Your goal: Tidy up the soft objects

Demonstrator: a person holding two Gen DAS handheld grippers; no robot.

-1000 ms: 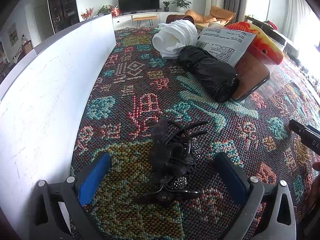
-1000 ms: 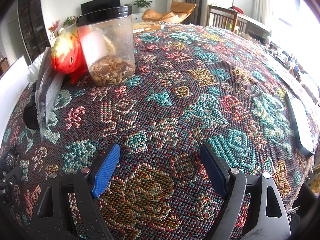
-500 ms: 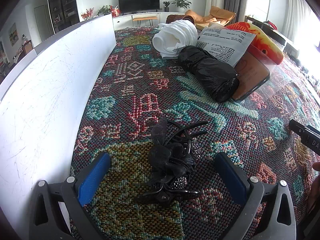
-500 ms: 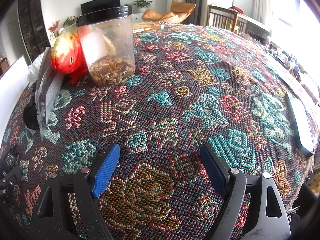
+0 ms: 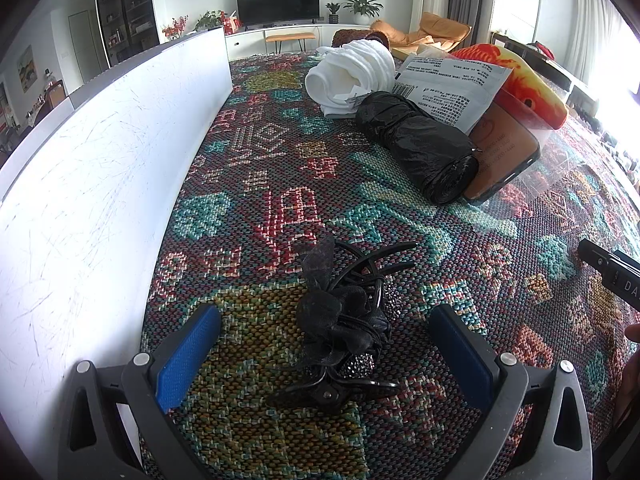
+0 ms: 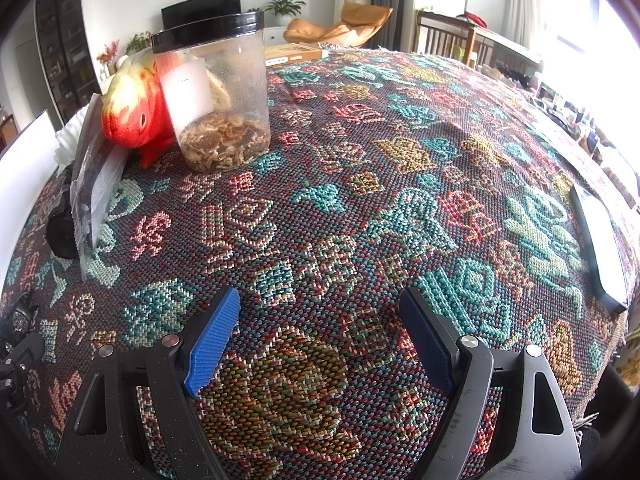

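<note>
Left tongs [image 5: 324,354] spread astride hair clip [image 5: 344,320]

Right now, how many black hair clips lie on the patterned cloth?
1. The black hair clip lies between the open fingers of the left gripper, untouched. No other clip shows, though one could hide behind the pile of things farther back.

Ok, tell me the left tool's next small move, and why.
Probably close the left tool on the black hair clip: its jaws stand open on either side of the clip, which lies on the woven cloth between the blue pads, not yet gripped.
</note>
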